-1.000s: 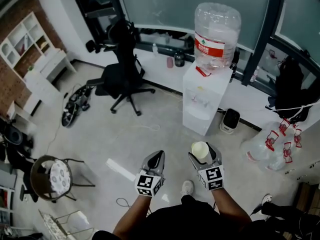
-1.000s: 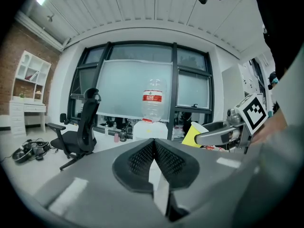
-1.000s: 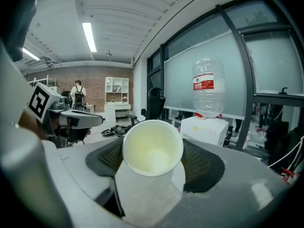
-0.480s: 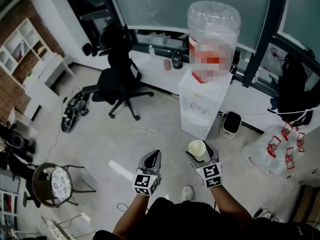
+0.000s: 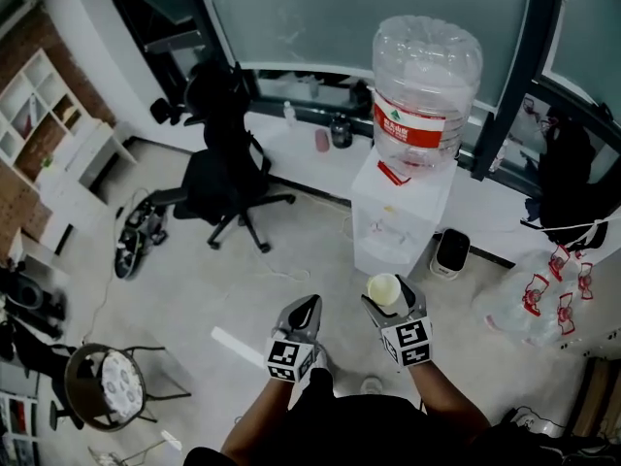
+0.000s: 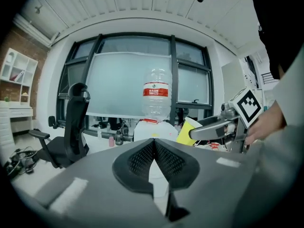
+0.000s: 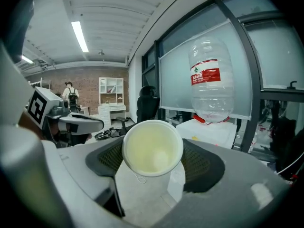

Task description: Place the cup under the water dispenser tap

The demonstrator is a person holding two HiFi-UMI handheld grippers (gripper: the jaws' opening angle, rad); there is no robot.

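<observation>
A pale yellow paper cup (image 5: 384,288) (image 7: 152,147) (image 6: 186,131) stands upright between the jaws of my right gripper (image 5: 390,297) (image 7: 153,161), which is shut on it. The cup is empty inside. A white water dispenser (image 5: 398,214) (image 7: 213,129) (image 6: 154,129) with a clear bottle (image 5: 424,94) on top stands ahead, a short way beyond the cup. My left gripper (image 5: 303,312) (image 6: 154,156) is shut with nothing in it, level with the right one and to its left. The taps show only as small marks on the dispenser's front.
A black office chair (image 5: 222,161) stands left of the dispenser. A small white appliance (image 5: 447,252) sits on the floor right of the dispenser, with empty water bottles (image 5: 529,304) further right. A round stool (image 5: 102,379) is at the lower left. A person (image 7: 71,94) stands far back.
Both grippers have moved forward across the floor toward the dispenser, which now stands nearer and larger. The cup stays held in the right gripper.
</observation>
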